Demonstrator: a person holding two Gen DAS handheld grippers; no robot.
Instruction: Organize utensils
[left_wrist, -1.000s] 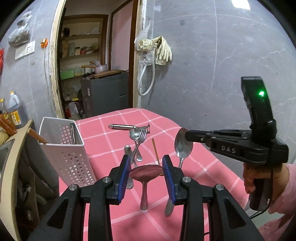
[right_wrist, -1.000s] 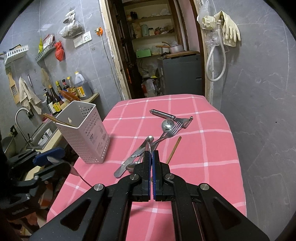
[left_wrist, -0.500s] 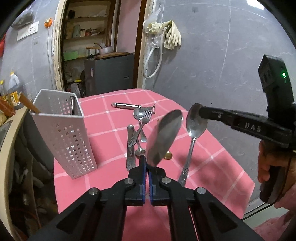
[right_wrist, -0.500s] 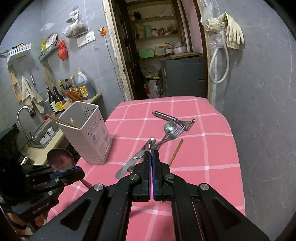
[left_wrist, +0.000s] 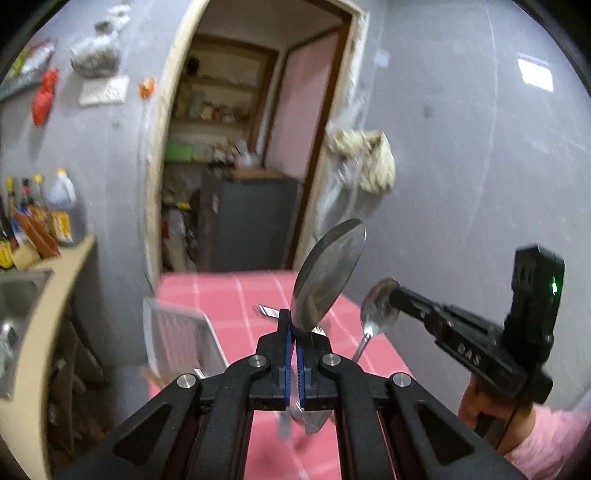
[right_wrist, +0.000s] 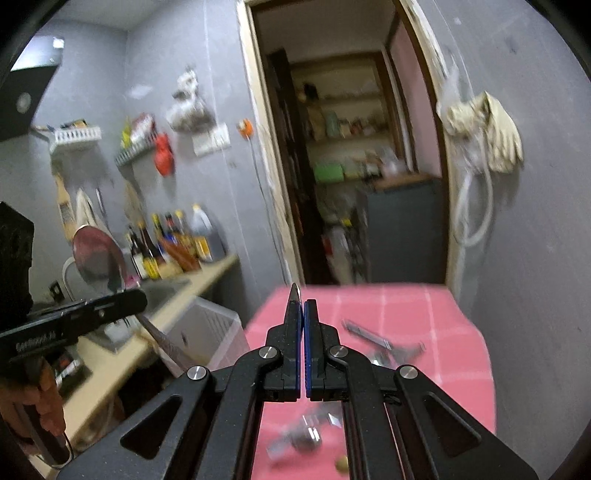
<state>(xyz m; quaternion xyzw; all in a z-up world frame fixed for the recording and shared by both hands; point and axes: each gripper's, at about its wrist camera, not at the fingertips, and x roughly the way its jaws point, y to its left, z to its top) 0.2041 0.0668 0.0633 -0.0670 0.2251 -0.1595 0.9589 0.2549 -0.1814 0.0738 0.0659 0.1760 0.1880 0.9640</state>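
My left gripper (left_wrist: 294, 328) is shut on a large spoon (left_wrist: 327, 269), bowl up, lifted well above the pink checked table (left_wrist: 240, 295). It also shows in the right wrist view (right_wrist: 96, 258). My right gripper (right_wrist: 303, 314) is shut on a smaller steel spoon (left_wrist: 378, 308); only its edge (right_wrist: 294, 293) shows between the jaws. The white perforated utensil holder (left_wrist: 181, 339) stands at the table's left edge, below both grippers. Several utensils (right_wrist: 384, 343) lie blurred on the cloth.
A counter with a sink (left_wrist: 22, 291) and bottles (left_wrist: 55, 218) runs along the left. A doorway (left_wrist: 236, 166) opens behind the table. Rubber gloves (right_wrist: 491, 133) hang on the grey wall to the right.
Both grippers have risen and tilted up with their spoons, so the table sits lower in view. The left gripper shut on the large spoon a second ago.
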